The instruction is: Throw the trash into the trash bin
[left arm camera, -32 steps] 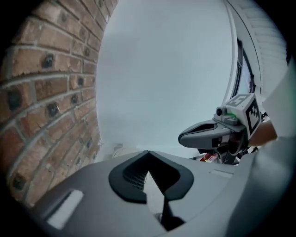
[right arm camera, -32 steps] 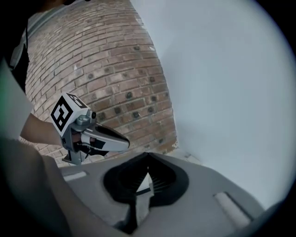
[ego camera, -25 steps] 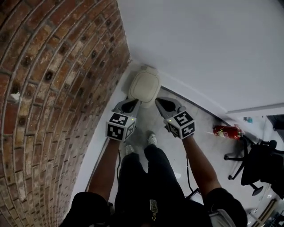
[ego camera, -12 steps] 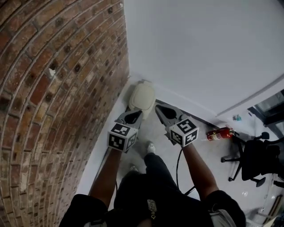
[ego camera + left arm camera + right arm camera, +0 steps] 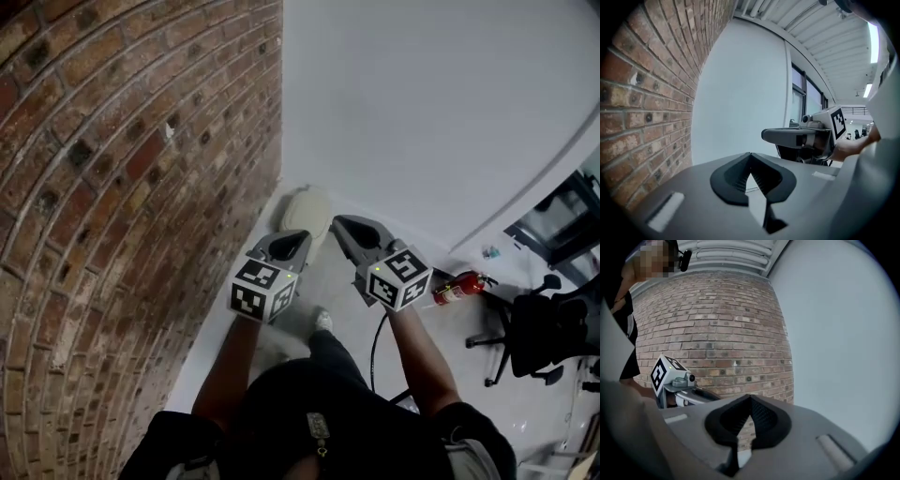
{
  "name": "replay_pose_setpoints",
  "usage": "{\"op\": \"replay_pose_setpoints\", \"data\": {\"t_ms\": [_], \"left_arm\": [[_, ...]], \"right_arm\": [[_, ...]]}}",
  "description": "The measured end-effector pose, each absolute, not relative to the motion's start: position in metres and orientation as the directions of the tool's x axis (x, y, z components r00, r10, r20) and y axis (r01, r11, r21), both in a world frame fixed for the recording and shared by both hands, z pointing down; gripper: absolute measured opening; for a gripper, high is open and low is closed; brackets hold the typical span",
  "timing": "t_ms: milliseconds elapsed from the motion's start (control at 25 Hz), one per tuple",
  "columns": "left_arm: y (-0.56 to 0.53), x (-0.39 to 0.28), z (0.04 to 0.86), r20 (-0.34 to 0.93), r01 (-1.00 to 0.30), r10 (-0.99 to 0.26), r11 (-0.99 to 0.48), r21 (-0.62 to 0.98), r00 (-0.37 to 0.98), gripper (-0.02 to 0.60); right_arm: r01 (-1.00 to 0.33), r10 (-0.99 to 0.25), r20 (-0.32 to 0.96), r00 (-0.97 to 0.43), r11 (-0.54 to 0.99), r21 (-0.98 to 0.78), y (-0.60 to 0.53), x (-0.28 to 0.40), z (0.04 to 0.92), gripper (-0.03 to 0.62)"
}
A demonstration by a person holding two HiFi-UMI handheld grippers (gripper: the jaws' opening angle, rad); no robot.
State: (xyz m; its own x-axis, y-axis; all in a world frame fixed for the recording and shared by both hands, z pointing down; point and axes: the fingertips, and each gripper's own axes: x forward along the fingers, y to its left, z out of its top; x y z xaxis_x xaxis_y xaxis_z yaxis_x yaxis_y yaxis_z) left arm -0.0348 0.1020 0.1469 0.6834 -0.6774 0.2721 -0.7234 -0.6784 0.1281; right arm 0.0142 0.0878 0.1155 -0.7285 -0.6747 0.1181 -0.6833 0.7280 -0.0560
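Brick wall (image 5: 112,187), left. Left tool (image 5: 291,244): jaws together, empty. Trash bin (image 5: 306,208): cream, on the floor in the corner, beyond both tools. Right tool (image 5: 352,231): jaws together, empty. Fire extinguisher (image 5: 457,288), office chair (image 5: 548,337): right.

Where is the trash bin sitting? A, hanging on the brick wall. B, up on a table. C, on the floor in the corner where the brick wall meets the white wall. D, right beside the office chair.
C: the trash bin stands on the floor where the brick wall meets the white wall, well away from the office chair.
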Motion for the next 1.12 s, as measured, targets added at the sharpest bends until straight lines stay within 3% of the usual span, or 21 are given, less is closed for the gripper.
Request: {"op": "replay_pose_setpoints", "data": {"t_ms": [1120], "left_arm": [[0.134, -0.036, 0.108, 0.202, -0.696, -0.672, -0.714, 0.079, 0.712, 0.006]], "right_arm": [[-0.704, -0.703, 0.035, -0.71, 0.708, -0.058, 0.131, 0.009, 0.076, 0.002]]}}
